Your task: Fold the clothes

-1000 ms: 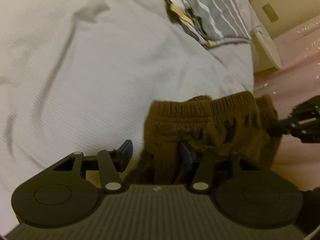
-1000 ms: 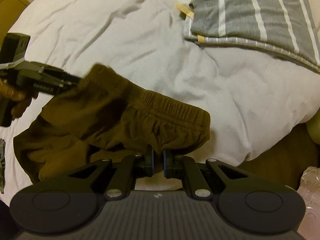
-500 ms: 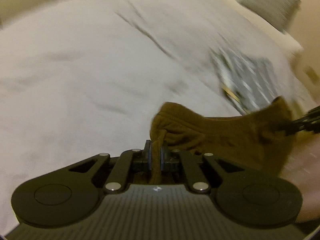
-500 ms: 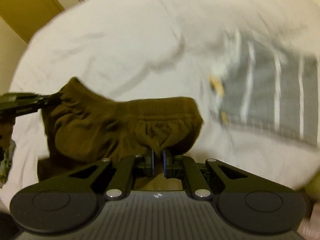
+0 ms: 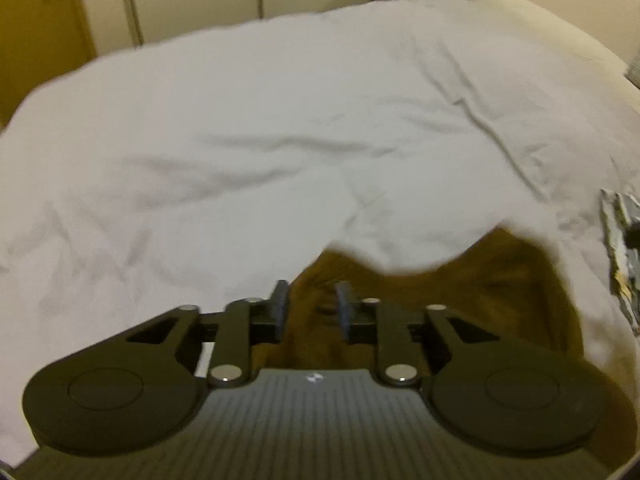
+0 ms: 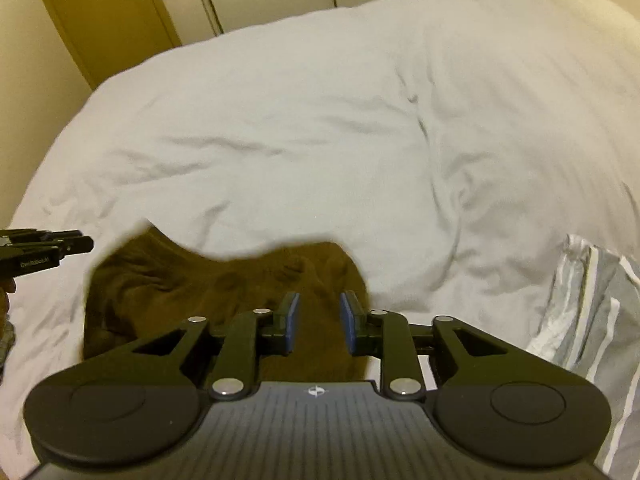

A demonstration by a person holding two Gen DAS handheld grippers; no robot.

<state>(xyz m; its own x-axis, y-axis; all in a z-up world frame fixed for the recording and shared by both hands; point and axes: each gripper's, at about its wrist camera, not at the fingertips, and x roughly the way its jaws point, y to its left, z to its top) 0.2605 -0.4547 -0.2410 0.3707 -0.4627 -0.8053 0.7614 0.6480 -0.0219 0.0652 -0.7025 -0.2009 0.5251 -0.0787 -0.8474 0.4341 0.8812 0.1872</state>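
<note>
Brown shorts (image 5: 500, 296) lie low over the white duvet (image 5: 280, 140), their far edge blurred. My left gripper (image 5: 311, 304) is open, with brown cloth showing in the gap between its pads but not pinched. In the right wrist view the same shorts (image 6: 192, 292) spread to the left, and my right gripper (image 6: 320, 312) stands open over their right end. The left gripper (image 6: 48, 250) also shows at that view's left edge, just off the shorts' left corner.
A folded pile of grey-and-white striped clothes (image 6: 592, 312) sits on the duvet (image 6: 320, 120) to the right, also visible as the striped pile (image 5: 622, 248). A brown door (image 6: 104, 12) and pale cupboard fronts stand beyond the bed's far edge.
Both grippers were shut on the shorts' waistband and carried it up over the bed. Both have now opened and released the cloth. The cameras tilted up toward the far wall.
</note>
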